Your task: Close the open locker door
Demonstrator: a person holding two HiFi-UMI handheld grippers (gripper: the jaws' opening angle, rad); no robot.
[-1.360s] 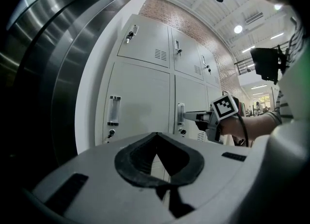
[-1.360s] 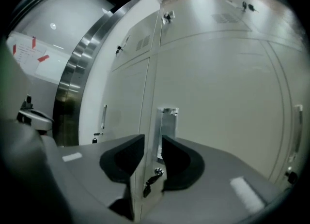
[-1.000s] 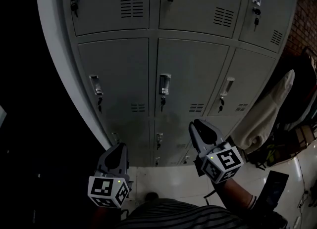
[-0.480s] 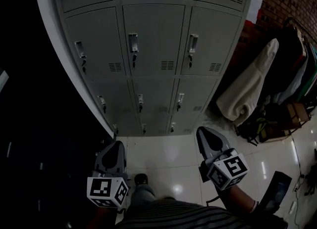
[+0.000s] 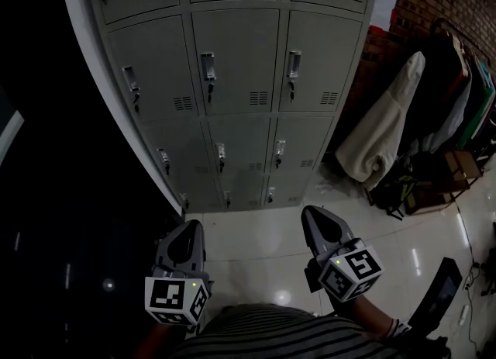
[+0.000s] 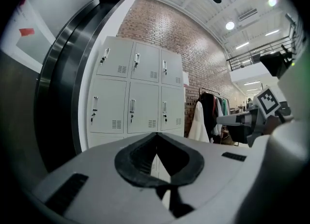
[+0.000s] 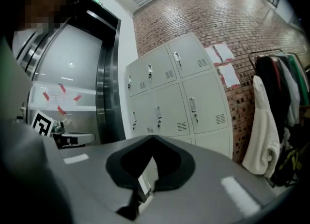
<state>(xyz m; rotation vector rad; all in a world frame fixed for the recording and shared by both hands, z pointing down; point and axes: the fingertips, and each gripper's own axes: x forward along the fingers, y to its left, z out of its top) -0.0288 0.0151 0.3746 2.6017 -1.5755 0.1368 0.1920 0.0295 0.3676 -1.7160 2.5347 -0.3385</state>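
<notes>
While the grey left gripper (image 5: 188, 230) and right gripper (image 5: 315, 216) hang clenched and empty over glossy white floor (image 5: 252, 235), the grey metal locker bank (image 5: 240, 63) shows doors all flush.

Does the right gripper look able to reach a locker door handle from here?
Probably not yet. The right gripper, shut, hangs low, and a stretch of floor lies between it and the lockers. Nothing blocks the way; a step forward should do.

Lockers (image 5: 240, 63) ahead (hanging coats (image 5: 385, 136) rightward)
</notes>
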